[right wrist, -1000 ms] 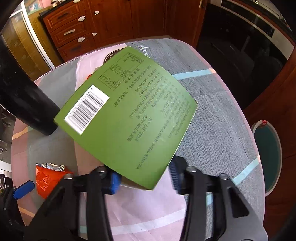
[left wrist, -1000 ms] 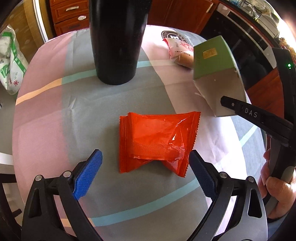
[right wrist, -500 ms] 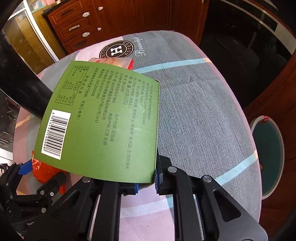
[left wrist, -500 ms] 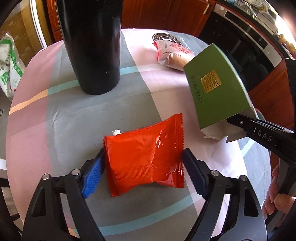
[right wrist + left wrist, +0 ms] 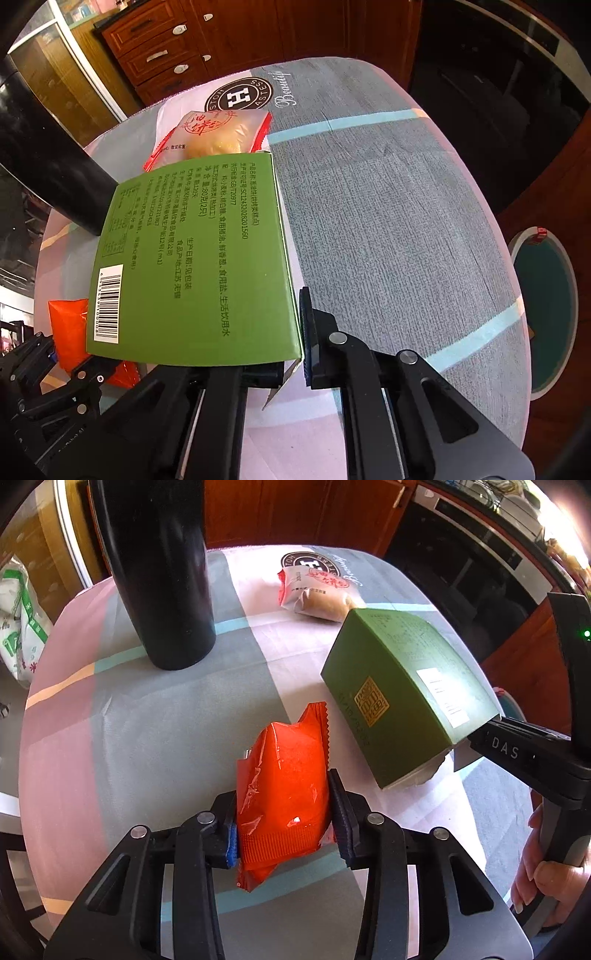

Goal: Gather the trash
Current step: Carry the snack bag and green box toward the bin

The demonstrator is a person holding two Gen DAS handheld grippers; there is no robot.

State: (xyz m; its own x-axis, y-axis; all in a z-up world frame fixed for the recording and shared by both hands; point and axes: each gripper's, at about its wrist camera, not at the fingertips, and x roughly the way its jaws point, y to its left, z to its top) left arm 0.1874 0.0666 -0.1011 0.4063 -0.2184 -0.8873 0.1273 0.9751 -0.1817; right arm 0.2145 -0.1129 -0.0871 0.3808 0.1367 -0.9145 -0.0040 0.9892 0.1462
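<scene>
Two grips: left hand-held gripper [image 5: 284, 812] closing on orange wrapper [image 5: 284, 794]; right hand-held gripper [image 5: 291, 354] pinches green carton [image 5: 195, 258] by its flap, likely to tear.

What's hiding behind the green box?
Behind the green box, a white-and-red snack packet pokes out on the tablecloth. The packet's near end is covered by the box.

We note open bench [image 5: 388, 221] right of the green box [image 5: 199, 258]; the black cylinder [image 5: 159, 572] and wrapped pastry [image 5: 317, 594] block the far side.
</scene>
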